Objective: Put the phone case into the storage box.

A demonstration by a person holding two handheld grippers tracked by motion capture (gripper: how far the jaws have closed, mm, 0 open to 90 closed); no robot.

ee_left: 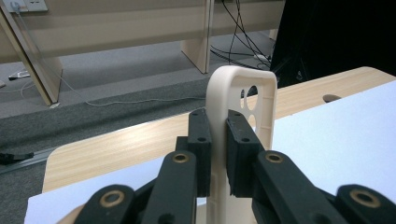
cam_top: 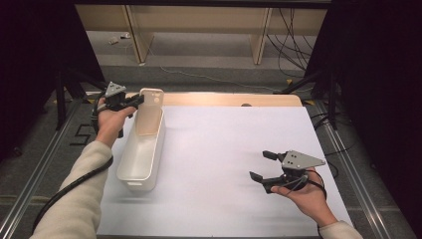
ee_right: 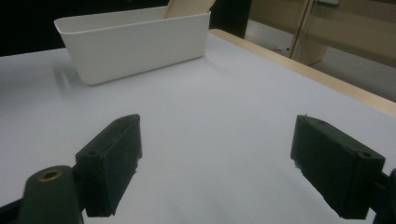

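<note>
L tool [cam_top: 133, 102] clamped on edge of cream plastic phone case [ee_left: 243, 100], upright over far end of white oblong plastic bin [cam_top: 142, 154]. R tool [cam_top: 263, 166] open, nothing in it, hovering over desk [cam_top: 224, 149].

The high view looks forward and down over the whole table [cam_top: 224, 99], the left gripper view sits close behind a phone case [ee_left: 243, 107] facing the far floor, and the right gripper view skims low toward the white bin [ee_right: 135, 44], which also lies left of centre in the high view.

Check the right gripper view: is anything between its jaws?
No. The right gripper stands wide open over bare white table cover, with the white bin farther off.
</note>
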